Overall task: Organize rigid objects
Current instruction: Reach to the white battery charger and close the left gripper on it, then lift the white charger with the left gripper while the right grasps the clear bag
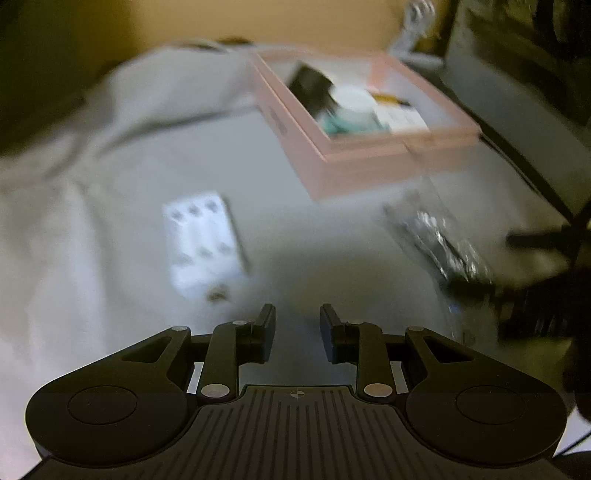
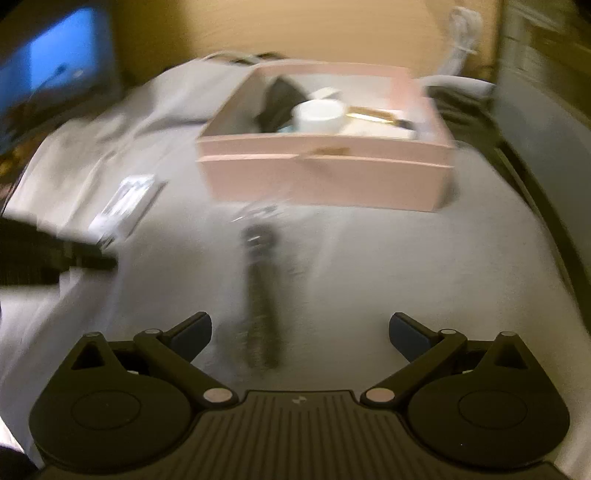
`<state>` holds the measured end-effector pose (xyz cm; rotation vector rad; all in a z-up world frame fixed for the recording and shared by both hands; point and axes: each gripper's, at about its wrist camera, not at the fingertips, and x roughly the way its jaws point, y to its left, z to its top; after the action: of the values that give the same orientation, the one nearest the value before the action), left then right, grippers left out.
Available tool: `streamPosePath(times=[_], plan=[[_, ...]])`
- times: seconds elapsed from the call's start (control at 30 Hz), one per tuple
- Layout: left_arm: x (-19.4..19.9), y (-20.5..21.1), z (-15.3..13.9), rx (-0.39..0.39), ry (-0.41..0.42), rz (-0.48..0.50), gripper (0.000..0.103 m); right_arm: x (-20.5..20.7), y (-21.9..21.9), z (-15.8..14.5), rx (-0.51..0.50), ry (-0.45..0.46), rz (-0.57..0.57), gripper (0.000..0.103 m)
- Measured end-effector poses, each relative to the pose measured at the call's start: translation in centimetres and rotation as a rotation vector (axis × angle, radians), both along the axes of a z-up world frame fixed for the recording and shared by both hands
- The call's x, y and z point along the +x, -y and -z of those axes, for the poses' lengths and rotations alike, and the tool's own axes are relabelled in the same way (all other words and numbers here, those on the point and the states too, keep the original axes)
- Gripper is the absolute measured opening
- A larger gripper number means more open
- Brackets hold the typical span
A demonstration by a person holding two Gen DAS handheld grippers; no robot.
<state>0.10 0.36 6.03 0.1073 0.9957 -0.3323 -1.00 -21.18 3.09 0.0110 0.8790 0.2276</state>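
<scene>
A pink open box (image 1: 388,158) stands on a grey cloth and holds a black item, a white jar (image 2: 319,116) and other small things. A white blister pack (image 1: 203,240) lies left of centre in the left wrist view, ahead-left of my left gripper (image 1: 297,325), which is open with a narrow gap and empty. A clear bag with dark metal parts (image 2: 258,291) lies in front of the box (image 2: 325,177), just ahead of my right gripper (image 2: 299,332), which is open wide and empty. The bag also shows in the left wrist view (image 1: 439,240). Both views are blurred.
The grey cloth (image 2: 424,266) covers the table. A screen (image 2: 48,74) glows at far left. A dark case or monitor (image 1: 517,110) stands to the right of the box. White cable (image 2: 461,29) hangs at the back. The blister pack (image 2: 123,206) shows left in the right view.
</scene>
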Motion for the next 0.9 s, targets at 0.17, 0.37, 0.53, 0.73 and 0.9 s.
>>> streamPosePath(times=[0.17, 0.37, 0.53, 0.73, 0.9], plan=[[-0.1, 2.0, 0.8, -0.032, -0.019, 0.059, 0.081, 0.3, 2.8, -0.1, 0.001, 0.013, 0.084, 0.102], [0.1, 1.4, -0.3, -0.104, 0.048, -0.04, 0.076, 0.3, 4.1, 0.8, 0.048, -0.021, 0.141, 0.102], [2.4, -2.0, -1.8, -0.02, 0.186, -0.286, 0.075, -0.1, 3.5, 1.0, 0.014, -0.006, 0.129, 0.103], [6.1, -3.4, 0.6, 0.008, 0.108, -0.352, 0.075, -0.4, 3.1, 1.2, -0.015, 0.004, 0.107, 0.103], [6.4, -3.3, 1.2, 0.02, 0.128, -0.326, 0.054, -0.6, 2.7, 0.4, -0.009, 0.021, 0.067, 0.1]])
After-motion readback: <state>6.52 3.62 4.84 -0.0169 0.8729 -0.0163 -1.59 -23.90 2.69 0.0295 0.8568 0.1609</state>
